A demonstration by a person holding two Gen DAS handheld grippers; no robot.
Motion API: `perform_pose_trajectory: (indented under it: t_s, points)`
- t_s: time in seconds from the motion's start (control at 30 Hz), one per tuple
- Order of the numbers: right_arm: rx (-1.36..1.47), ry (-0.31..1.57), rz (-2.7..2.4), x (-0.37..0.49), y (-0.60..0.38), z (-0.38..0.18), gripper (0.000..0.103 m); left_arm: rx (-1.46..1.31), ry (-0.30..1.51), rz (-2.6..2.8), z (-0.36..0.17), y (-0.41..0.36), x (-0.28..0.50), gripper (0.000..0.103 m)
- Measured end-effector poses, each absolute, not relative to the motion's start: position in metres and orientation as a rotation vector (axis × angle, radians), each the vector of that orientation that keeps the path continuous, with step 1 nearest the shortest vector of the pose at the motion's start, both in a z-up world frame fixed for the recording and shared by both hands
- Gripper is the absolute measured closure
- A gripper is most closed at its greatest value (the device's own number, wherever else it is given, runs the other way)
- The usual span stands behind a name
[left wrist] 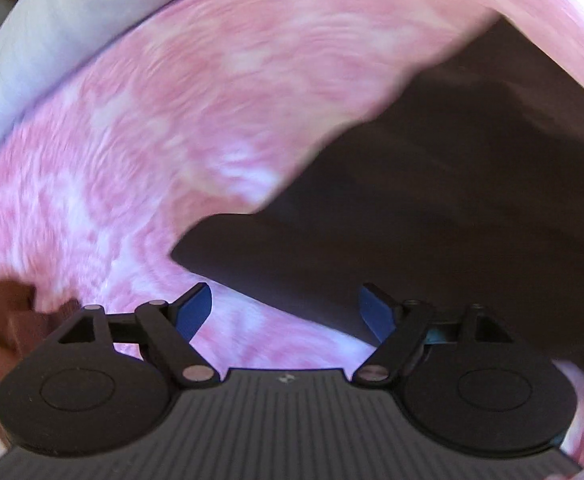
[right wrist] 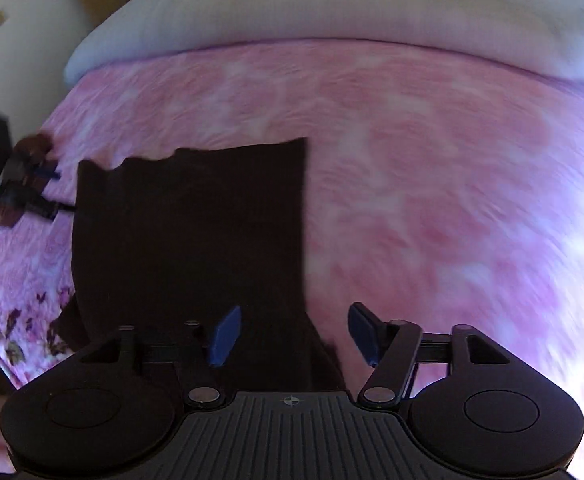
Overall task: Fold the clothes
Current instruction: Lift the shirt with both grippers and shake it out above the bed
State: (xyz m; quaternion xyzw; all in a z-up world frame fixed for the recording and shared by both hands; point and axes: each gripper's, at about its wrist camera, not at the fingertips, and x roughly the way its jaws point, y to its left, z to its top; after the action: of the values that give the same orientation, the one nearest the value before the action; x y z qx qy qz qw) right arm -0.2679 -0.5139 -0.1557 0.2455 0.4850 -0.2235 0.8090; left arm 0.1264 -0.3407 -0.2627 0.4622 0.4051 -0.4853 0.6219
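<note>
A dark brown garment (right wrist: 188,232) lies flat on a pink patterned bedspread (right wrist: 432,184), folded into a tall rectangle. In the left wrist view the garment (left wrist: 452,208) fills the right side, blurred. My left gripper (left wrist: 288,312) is open and empty, just above the bedspread (left wrist: 152,140) near the garment's left corner. My right gripper (right wrist: 292,336) is open and empty, over the garment's near right edge. The left gripper (right wrist: 48,192) also shows in the right wrist view, at the garment's far left corner, apart from it.
A white pillow or duvet (right wrist: 312,16) lies along the far edge of the bed. It also shows in the left wrist view (left wrist: 52,40). The bedspread's floral border (right wrist: 20,328) marks the near left edge. A hand (left wrist: 8,328) holds the left gripper.
</note>
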Motion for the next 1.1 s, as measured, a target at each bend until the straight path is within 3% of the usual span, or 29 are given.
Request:
perform_pose_trajectory:
  t_s: [0.13,0.2,0.27,0.3,0.33,0.37,0.4,0.43,0.5,0.53,0.63,0.77,0.93,1.1]
  points:
    - [0.522,1.057,-0.451,-0.204,-0.551,-0.208,0.034,0.893,1.053,-1.066,-0.282,-0.348,0.169,0.026]
    - [0.527,1.063,-0.444,-0.172,-0.571,-0.236,0.033,0.834,1.087,-1.094,-0.287,-0.349,0.175,0.034]
    - [0.538,1.068,-0.455,-0.148,-0.587,-0.258,0.033,0.842,1.083,-1.141,-0.289,-0.348,0.169,0.070]
    - [0.544,1.071,-0.461,-0.137,-0.594,-0.269,0.033,0.850,1.080,-1.165,-0.289,-0.348,0.165,0.078]
    - [0.539,1.079,-0.478,-0.129,-0.600,-0.277,0.033,0.857,1.076,-1.189,-0.290,-0.347,0.162,0.097]
    - [0.532,1.089,-0.497,-0.121,-0.605,-0.284,0.035,0.858,1.070,-1.211,-0.288,-0.346,0.158,0.102]
    - [0.542,1.098,-0.504,-0.118,-0.608,-0.289,0.041,0.857,1.063,-1.233,-0.285,-0.345,0.155,0.102]
    - [0.544,1.107,-0.499,-0.116,-0.609,-0.290,0.058,0.844,1.051,-1.251,-0.278,-0.344,0.152,0.102]
    - [0.542,1.123,-0.486,-0.112,-0.609,-0.289,0.102,0.813,1.025,-1.282,-0.263,-0.341,0.147,0.102]
    - [0.545,1.125,-0.469,-0.113,-0.607,-0.284,0.100,0.787,1.011,-1.296,-0.249,-0.342,0.146,0.102]
    - [0.488,1.074,-0.430,-0.121,-0.599,-0.236,0.100,0.701,0.971,-1.334,-0.202,-0.345,0.143,0.102]
    - [0.389,0.914,-0.474,-0.148,-0.617,-0.131,0.100,0.614,0.835,-1.399,-0.114,-0.373,0.137,0.102]
    - [0.197,0.662,-0.555,-0.180,-0.657,0.028,0.100,0.469,0.530,-1.453,0.041,-0.402,0.115,0.102]
    - [0.051,0.379,-0.622,-0.240,-0.661,0.173,0.100,0.345,0.245,-1.442,0.185,-0.378,0.079,0.102]
